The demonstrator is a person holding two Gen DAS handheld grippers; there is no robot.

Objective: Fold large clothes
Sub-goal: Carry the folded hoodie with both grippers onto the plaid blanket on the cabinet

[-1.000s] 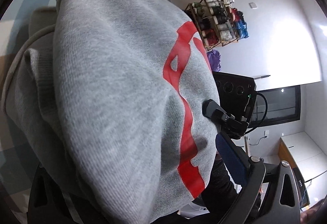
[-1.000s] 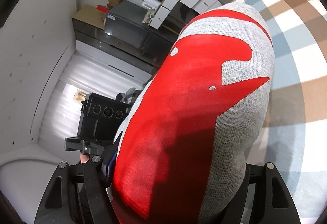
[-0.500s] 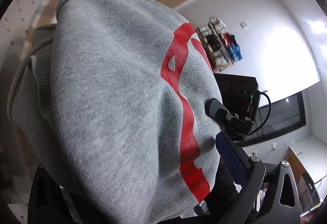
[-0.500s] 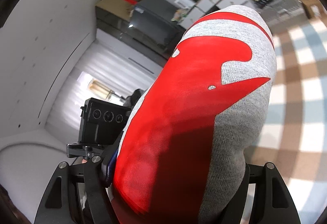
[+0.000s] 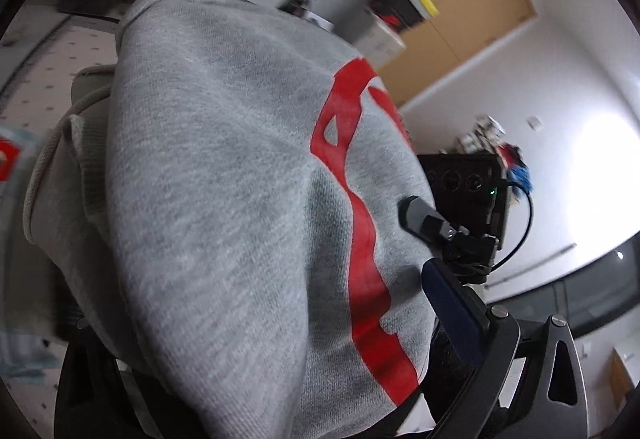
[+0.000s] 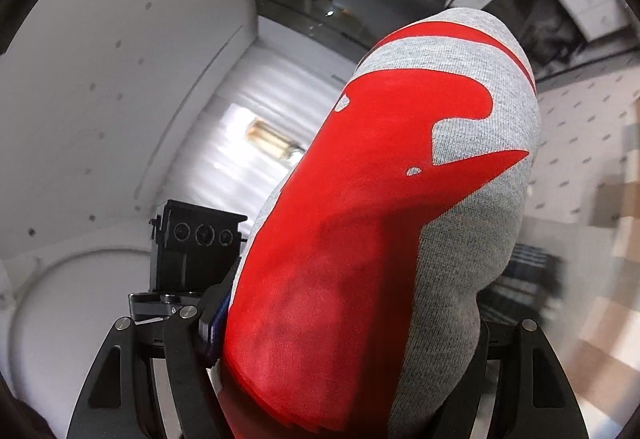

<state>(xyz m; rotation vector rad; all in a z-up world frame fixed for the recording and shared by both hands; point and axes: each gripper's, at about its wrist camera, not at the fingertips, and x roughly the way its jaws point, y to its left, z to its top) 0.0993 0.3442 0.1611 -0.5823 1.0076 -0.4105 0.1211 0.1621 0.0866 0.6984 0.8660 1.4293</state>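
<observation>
Midway: folded grey sweatshirt [image 5: 224,223] bundle clamped by left claw [image 5: 256,391] and right claw [image 6: 352,391], aloft; putting down remains.

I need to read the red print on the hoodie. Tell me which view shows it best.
The right wrist view: the red print fills the middle of the picture, broad and sharp. The left wrist view shows only a narrow red strip running down the grey hoodie.

Bright room, smeared edges.
Glare blooms on the wall [image 5: 596,167] at three o'clock; background streaks with motion blur, fisheye bends the rims, shadow darkens the sweatshirt [image 6: 360,299] low down.
</observation>
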